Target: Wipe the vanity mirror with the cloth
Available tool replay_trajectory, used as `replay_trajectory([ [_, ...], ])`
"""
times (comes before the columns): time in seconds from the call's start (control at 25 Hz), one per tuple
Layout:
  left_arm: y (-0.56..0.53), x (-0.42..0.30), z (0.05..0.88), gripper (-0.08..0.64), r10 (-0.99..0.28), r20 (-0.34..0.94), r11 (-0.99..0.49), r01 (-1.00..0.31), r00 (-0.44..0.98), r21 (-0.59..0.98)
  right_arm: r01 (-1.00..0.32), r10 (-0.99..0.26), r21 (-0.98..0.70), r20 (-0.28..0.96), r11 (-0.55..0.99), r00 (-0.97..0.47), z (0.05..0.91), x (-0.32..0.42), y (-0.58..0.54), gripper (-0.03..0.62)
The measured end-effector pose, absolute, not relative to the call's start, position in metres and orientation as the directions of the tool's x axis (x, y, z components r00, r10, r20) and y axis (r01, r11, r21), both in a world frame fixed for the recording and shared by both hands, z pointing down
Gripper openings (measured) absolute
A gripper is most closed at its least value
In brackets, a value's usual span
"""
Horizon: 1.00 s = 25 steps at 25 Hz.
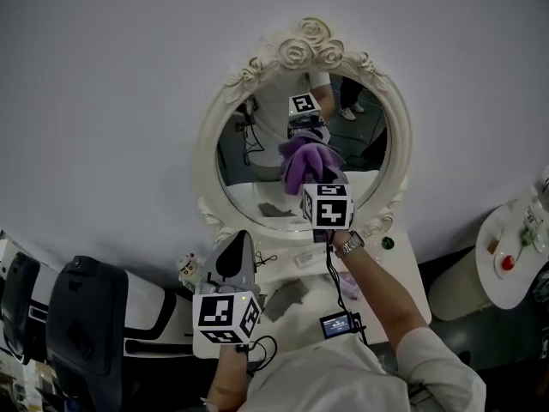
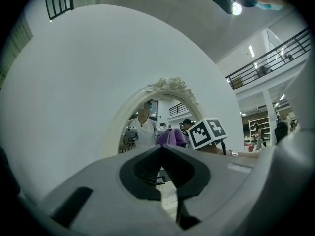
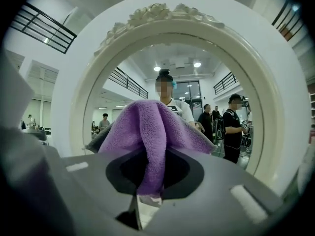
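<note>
**One soft cloth on one fragile mirror**

We count one purple cloth (image 3: 147,132), one vanity mirror (image 1: 212,148) and two grippers.

The right gripper (image 1: 316,177) is clamped on a bunched fold of the cloth. In the right gripper view the plush pile fills the gap between the jaws and spills out to both sides. From the head view, the cloth (image 1: 309,161) sits in front of the mirror's glass, a little below its centre, and seems to meet its own reflection, so we judge it to be touching.

The left gripper (image 1: 238,247) hangs below the mirror's lower-left rim. Its jaws are closed together with nothing between them, as the left gripper view shows (image 2: 162,150).

We expect the cloth to be light, limp and easy to squash. A pinch on a gathered fold, as now, should keep it from slipping free, and the loose flaps do the wiping.

The mirror is another matter: stiff, smooth and breakable, in an oval frame topped with carved roses. We would press gently and keep the hard jaws off the glass, since a firm push might tip it back.
</note>
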<state>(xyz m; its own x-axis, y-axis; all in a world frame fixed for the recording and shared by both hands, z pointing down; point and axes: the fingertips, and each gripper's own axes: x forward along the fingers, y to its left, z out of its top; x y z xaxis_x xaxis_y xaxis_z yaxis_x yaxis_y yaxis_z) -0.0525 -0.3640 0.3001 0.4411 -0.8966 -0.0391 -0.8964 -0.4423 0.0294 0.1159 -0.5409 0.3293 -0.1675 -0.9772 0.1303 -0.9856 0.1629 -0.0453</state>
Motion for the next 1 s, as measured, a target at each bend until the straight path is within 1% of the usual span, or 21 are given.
replay_trajectory([
  [0.64,-0.371,0.038,0.3,0.0,-0.822,-0.049,-0.569,-0.822,0.568,0.03,-0.995,-0.981,-0.036,0.172,-0.098,0.091,0.345,0.285,-0.532,0.066],
  [0.84,-0.368,0.049,0.303,0.0,-0.813,-0.038,-0.582,-0.813,0.581,0.03,-0.993,-0.978,-0.017,0.176,-0.119,0.114,0.347,0.3,-0.533,0.067],
  [1.0,-0.365,0.033,0.304,0.0,-0.834,-0.033,-0.552,-0.833,0.551,0.033,-0.99,-0.977,-0.012,0.167,-0.139,0.135,0.346,0.29,-0.527,0.064],
])
